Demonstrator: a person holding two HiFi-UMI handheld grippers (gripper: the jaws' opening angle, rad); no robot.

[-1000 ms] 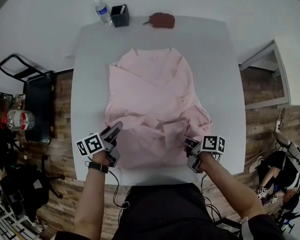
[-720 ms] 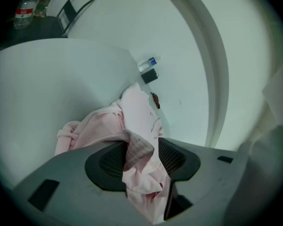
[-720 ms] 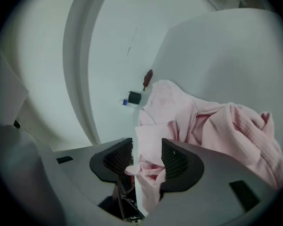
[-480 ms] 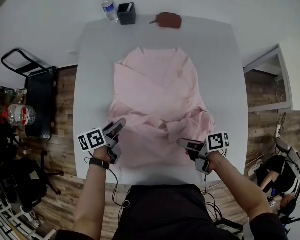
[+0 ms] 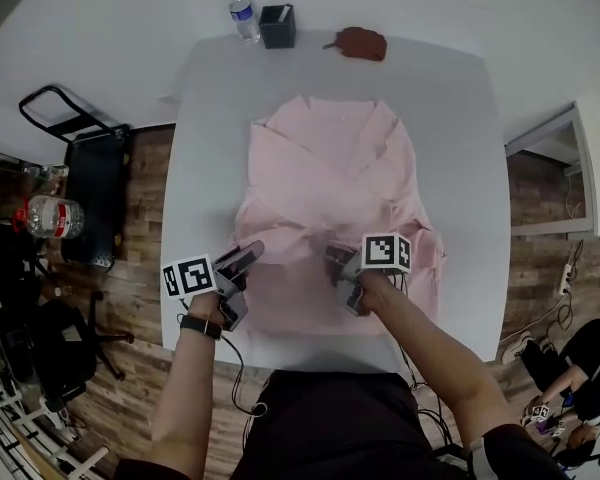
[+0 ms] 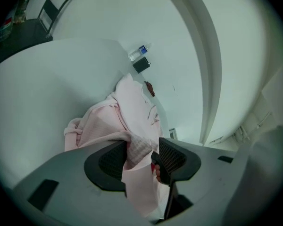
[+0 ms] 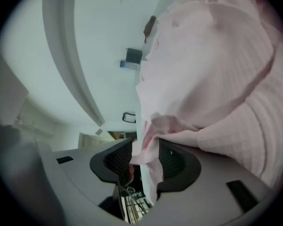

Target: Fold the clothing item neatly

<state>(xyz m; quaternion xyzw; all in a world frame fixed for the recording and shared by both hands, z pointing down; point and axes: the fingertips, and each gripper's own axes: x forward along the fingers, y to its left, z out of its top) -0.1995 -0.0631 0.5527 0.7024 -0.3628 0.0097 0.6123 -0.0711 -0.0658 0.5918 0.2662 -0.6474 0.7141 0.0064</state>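
Left gripper [image 6: 141,157]: pink shirt [image 5: 330,168] cloth sits between the jaws, touching the pads, and hangs below them. The jaws are opening slightly, but the fold is not yet free. In the head view it sits at the table's [image 5: 460,168] near-left part, over the shirt's near-left hem.

Right gripper [image 7: 145,161]: jaws clamped on a bunched fold of the shirt, with cloth draped over the outer jaw. It is over the table's near middle, just right of the left gripper, with the gripped cloth pulled across onto the shirt's lower part.

The shirt lies in the middle of the table, collar toward the table's far edge. Its upper part is flat with the sides folded in, and its lower part is rumpled.

At the table's far edge stand a bottle [image 5: 243,15] and a black box [image 5: 277,26], touching or nearly so. A brown item [image 5: 362,42] lies to their right, well apart from the shirt.

A black cart [image 5: 85,193] stands off the table's left side on the wood floor.
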